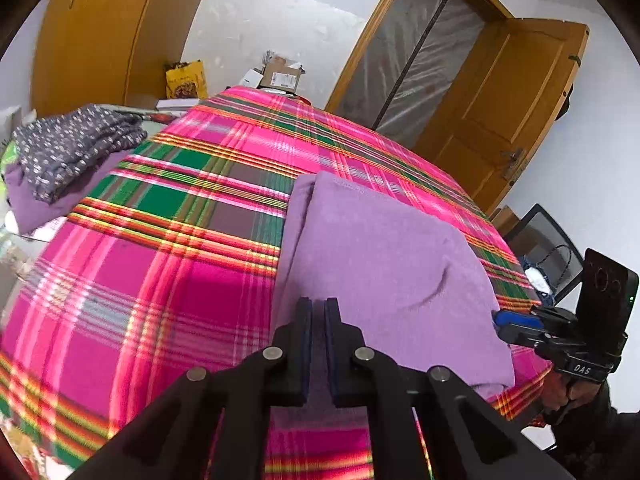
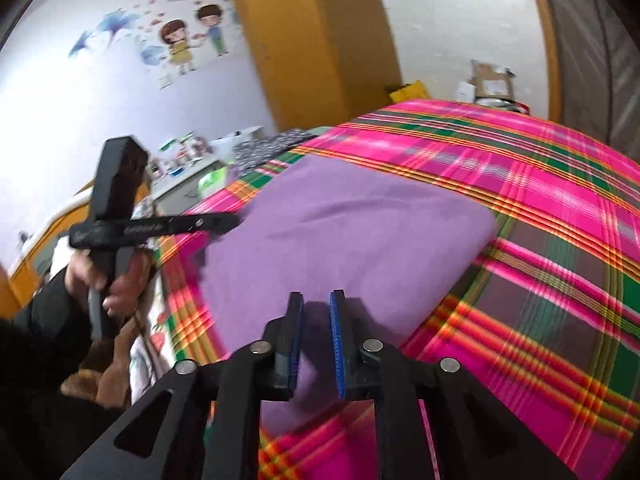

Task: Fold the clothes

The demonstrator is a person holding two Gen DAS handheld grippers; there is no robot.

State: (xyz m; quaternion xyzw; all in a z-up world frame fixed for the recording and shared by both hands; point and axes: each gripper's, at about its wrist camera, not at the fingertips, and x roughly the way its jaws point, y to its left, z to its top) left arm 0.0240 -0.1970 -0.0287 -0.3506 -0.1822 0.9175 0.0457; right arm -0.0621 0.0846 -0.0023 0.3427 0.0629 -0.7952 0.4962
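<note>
A folded purple garment (image 1: 380,248) (image 2: 340,232) lies on the pink and green plaid bed cover (image 1: 180,200) (image 2: 540,200). My left gripper (image 1: 318,300) sits at the garment's near edge. Its pads are almost together, with purple fabric filling the thin slit between them. From the right wrist view the left gripper (image 2: 234,220) touches the cloth's left edge, held by a hand (image 2: 120,280). My right gripper (image 2: 316,294) stands over the other near corner. Its blue pads are apart and a hump of purple cloth lies between them untouched. The right gripper's blue tip (image 1: 500,320) meets the garment's right edge.
A dark dotted garment (image 1: 76,144) (image 2: 268,146) rests on another purple piece at the far left beside the bed. Cardboard boxes (image 1: 280,74) stand beyond the bed's far end. A wooden door (image 1: 512,100) and a black chair (image 1: 548,248) are on the right.
</note>
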